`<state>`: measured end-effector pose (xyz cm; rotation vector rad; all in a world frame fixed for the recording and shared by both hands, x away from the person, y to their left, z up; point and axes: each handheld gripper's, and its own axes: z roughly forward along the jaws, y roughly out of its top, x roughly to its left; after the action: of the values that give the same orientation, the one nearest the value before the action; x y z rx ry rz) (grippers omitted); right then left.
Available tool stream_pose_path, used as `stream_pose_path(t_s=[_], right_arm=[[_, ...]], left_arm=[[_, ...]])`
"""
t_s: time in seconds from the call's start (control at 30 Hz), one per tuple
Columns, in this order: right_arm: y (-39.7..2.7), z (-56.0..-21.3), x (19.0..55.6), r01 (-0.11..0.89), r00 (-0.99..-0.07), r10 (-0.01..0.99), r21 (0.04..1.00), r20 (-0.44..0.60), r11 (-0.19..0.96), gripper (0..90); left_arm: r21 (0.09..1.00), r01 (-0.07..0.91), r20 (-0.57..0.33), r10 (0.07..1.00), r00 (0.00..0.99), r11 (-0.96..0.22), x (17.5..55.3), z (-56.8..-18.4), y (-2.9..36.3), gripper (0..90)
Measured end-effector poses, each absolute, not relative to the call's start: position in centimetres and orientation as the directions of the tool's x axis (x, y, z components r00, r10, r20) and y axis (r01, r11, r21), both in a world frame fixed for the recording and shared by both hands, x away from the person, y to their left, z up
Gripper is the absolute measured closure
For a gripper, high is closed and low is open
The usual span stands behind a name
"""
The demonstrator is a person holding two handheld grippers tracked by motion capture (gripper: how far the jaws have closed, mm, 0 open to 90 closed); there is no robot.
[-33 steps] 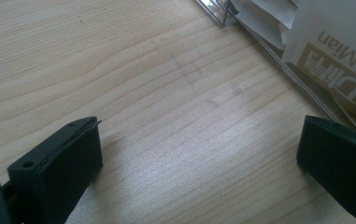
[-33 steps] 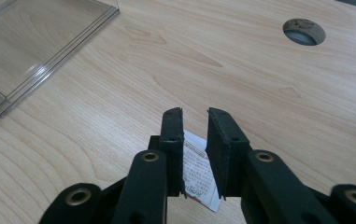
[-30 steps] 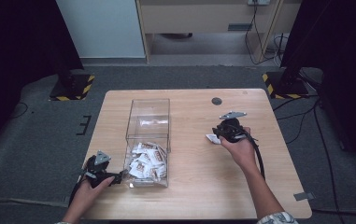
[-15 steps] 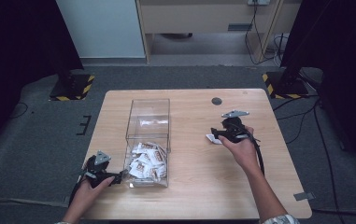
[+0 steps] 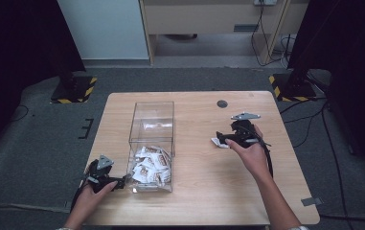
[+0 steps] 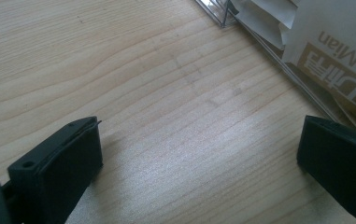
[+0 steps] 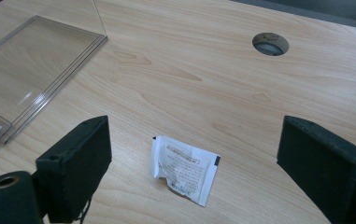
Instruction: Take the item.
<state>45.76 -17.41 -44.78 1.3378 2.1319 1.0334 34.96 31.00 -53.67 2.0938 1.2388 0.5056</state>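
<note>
A small white packet lies flat on the wooden table, and it also shows at the tip of my right gripper as the packet. The right gripper has just been opening its jaws. They now stand wide on either side of the packet without touching it. A clear plastic box stands left of centre, with several white packets piled in its near end. My left gripper rests at the box's near left corner. The left gripper is open with bare wood between its jaws.
A round cable hole is in the table's far side, beyond the right gripper, and shows closer as the hole. The box's far half holds nothing. The box wall runs close past the left gripper's right jaw.
The right gripper's jaws have spread apart and the white packet now lies loose on the table between them. The left hand has stayed where it was.
</note>
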Motion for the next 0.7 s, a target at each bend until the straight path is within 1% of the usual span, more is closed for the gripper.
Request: stream_pose_path(t_s=[0.17, 0.3, 0.7], right_arm=[[-17.7, -44.3, 44.8, 0.565, -0.457, 0.889, 0.781, 0.029, 0.266, 7.1], [-18.0, -44.1, 44.0, 0.545, -0.483, 0.876, 0.791, 0.023, 0.280, 5.8], [-18.7, -45.3, 41.6, 0.533, -0.504, 0.864, 0.790, 0.010, 0.302, 5.5]], left_arm=[[0.696, 0.629, 0.003, 0.878, 0.479, -0.346, 34.9, -53.7, 31.0, 0.0], [0.696, 0.629, 0.003, 0.878, 0.479, -0.346, 34.9, -53.7, 31.0, 0.0], [0.696, 0.629, 0.003, 0.878, 0.479, -0.346, 34.9, -53.7, 31.0, 0.0]])
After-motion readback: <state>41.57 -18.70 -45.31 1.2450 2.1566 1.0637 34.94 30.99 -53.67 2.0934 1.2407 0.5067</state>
